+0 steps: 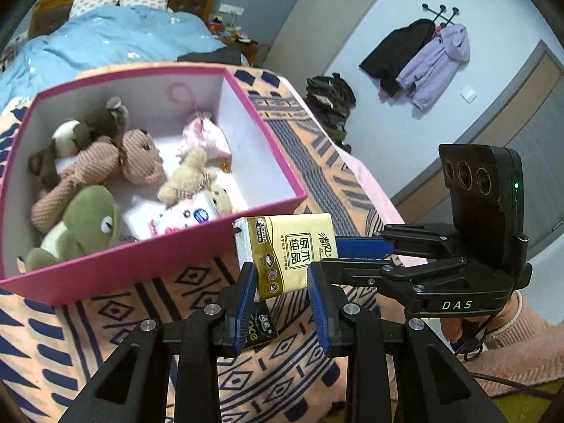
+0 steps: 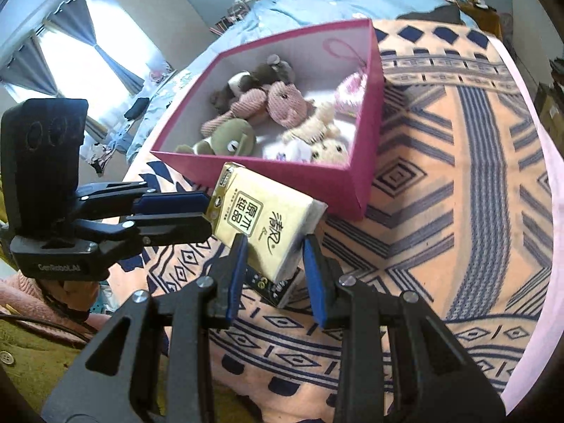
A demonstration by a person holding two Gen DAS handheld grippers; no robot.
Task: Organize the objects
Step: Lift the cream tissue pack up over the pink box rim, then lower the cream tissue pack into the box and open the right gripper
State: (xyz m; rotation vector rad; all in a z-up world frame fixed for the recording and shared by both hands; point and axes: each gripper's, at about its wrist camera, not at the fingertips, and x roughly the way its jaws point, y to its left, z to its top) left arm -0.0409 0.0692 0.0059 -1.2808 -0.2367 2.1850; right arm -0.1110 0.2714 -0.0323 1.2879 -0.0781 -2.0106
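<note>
Left wrist view: mounted just behind the left tool (image 1: pixel 282 299), angled steeply down across the patterned blanket (image 1: pixel 105 335) toward the pink box (image 1: pixel 141 268), close in, with the right tool (image 1: pixel 356 257) entering from the right edge. Right wrist view: mounted just behind the right tool (image 2: pixel 273 275), likewise tilted down and near, facing the same pink box (image 2: pixel 282 176) from its other side, with the left tool (image 2: pixel 190 211) entering from the left. Shared by both: box, blanket (image 2: pixel 440 211), yellow tissue pack (image 1: pixel 289 253) (image 2: pixel 261 225), blue bedding behind.
</note>
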